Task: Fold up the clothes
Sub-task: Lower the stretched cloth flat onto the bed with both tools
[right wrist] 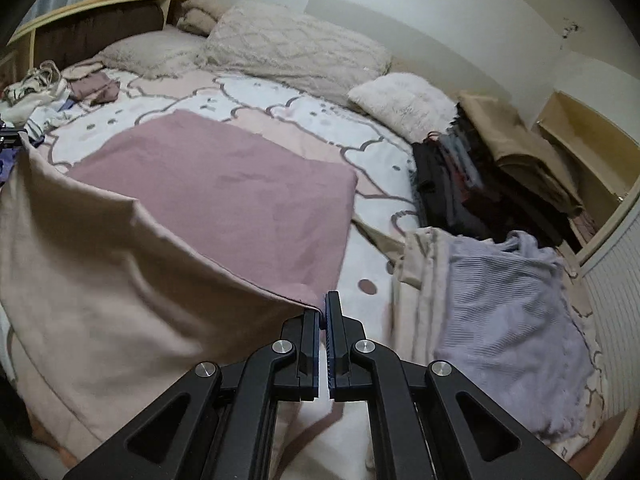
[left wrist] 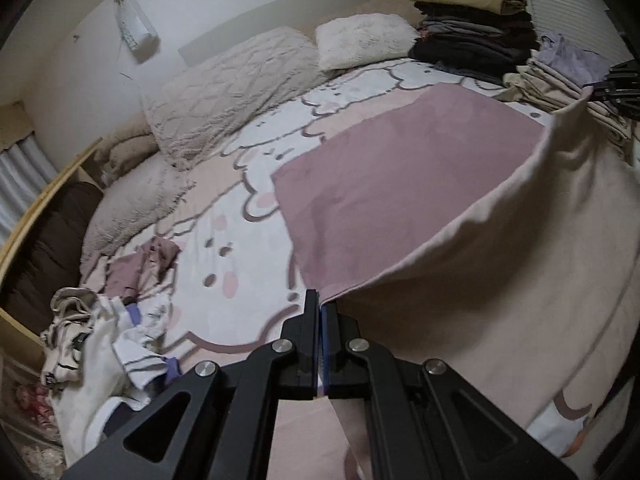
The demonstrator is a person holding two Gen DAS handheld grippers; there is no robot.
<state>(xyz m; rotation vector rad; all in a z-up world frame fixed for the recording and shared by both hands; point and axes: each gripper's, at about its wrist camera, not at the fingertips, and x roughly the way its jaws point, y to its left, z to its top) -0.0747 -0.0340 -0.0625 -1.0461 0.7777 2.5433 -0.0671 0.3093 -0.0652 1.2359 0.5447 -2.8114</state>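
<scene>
The left gripper (left wrist: 320, 304) is clamped on one corner of a mauve cloth (left wrist: 384, 184), and the right gripper (right wrist: 323, 306) is clamped on the other near corner. The cloth's far half lies flat on the bed (left wrist: 248, 216); its near edge is lifted and stretched between the two grippers, so the paler underside (right wrist: 104, 280) faces the cameras and sags in a curve. The near part is blurred, so its folds are hard to read.

To the right of the cloth sit a tall stack of dark folded clothes (right wrist: 480, 184) with a tan piece on top, and nearer, a lilac ribbed garment (right wrist: 508, 304) on pale folded items. At the left edge of the bed lies a loose heap (left wrist: 104, 340) of unfolded laundry. Pillows (left wrist: 228, 88) line the far side.
</scene>
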